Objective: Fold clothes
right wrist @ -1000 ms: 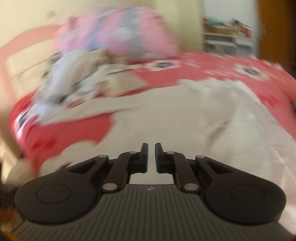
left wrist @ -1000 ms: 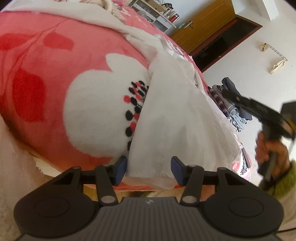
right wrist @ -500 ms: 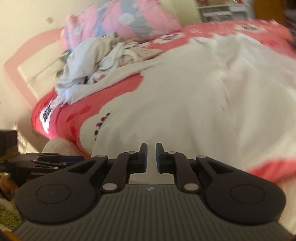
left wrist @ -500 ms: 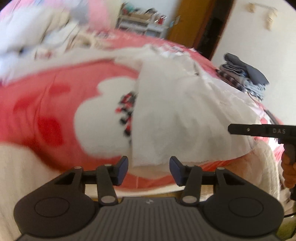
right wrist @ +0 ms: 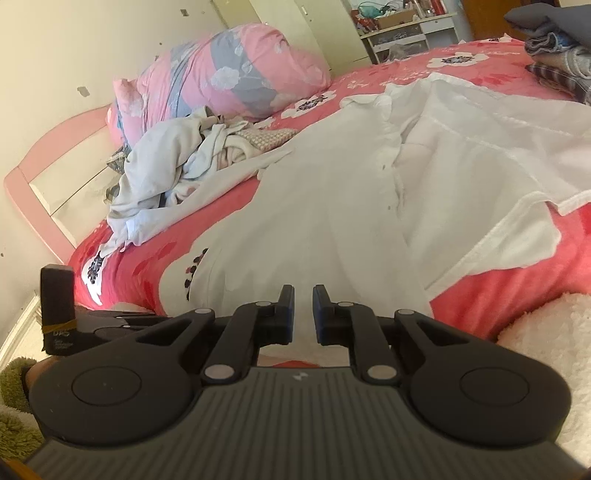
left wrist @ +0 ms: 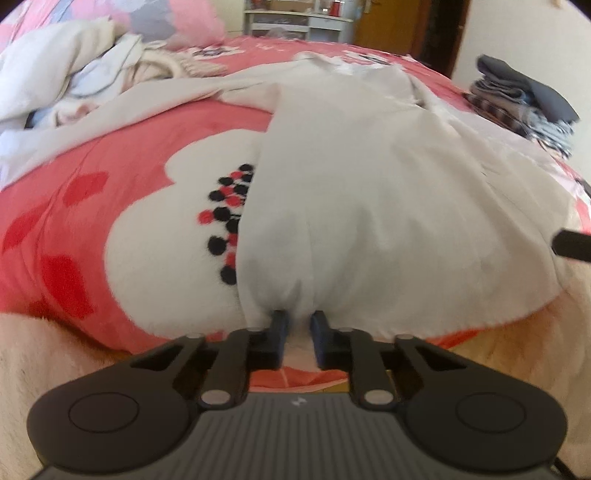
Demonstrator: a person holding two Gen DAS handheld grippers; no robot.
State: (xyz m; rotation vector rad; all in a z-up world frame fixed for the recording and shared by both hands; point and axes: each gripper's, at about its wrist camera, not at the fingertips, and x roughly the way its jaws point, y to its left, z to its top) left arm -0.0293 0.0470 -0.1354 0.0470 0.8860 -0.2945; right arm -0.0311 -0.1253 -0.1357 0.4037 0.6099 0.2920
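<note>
A big bed fills both views, covered by a pink blanket with white flowers and black and red dots. A white shirt lies spread flat on the blanket in the middle of the bed, and its bottom edge hangs at the near side, at 6 o'clock in both views. A messy pile of light clothes sits on the bed at 10 o'clock from the shirt in the right view, and a pink and grey pillow lies behind the pile. A stack of folded dark clothes rests at 2 o'clock in the left view, near the far corner of the bed. A white shelf stands by the wall at 12 o'clock. The left tongs are clenched on the bottom edge of the white shirt, and the cloth bunches up around the blue tips. The right tongs are almost closed with a thin gap, right over the shirt's bottom edge, and they do not pinch any cloth that can be seen.
</note>
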